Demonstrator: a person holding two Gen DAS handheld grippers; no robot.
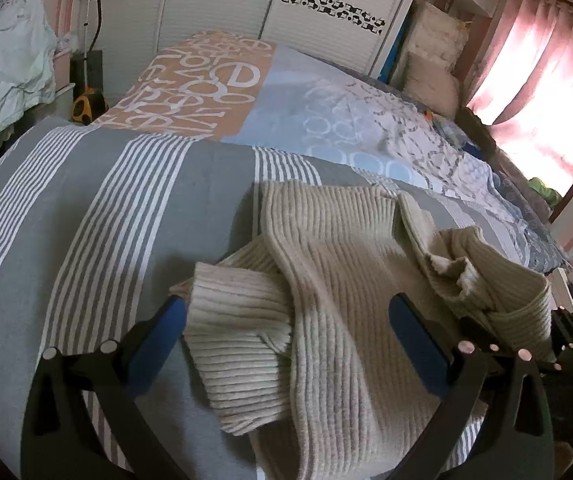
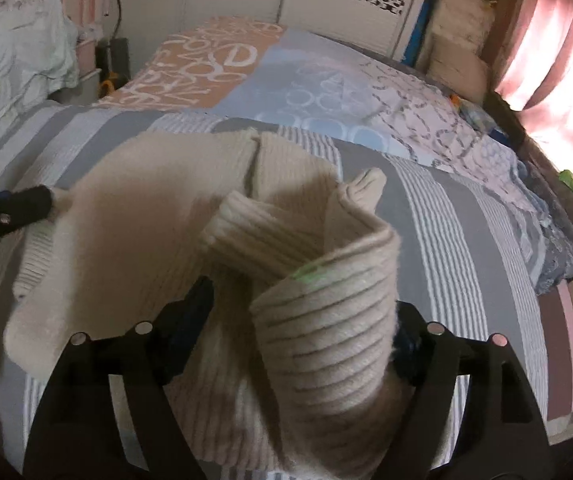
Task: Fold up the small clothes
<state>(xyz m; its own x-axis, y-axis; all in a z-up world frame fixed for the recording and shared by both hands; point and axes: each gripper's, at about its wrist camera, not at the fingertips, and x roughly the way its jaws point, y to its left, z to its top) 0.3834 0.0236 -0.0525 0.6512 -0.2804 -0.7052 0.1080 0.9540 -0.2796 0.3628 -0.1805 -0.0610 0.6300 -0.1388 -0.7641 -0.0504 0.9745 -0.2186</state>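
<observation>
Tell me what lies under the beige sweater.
The beige ribbed sweater lies on the grey-and-white striped bedspread, which shows all around it. Whether anything else is beneath cannot be seen; the knit covers that patch.

Black curved tongs [image 1: 286, 312], blue finger pads [image 1: 418, 344], round silver screws [image 1: 466, 347]
</observation>
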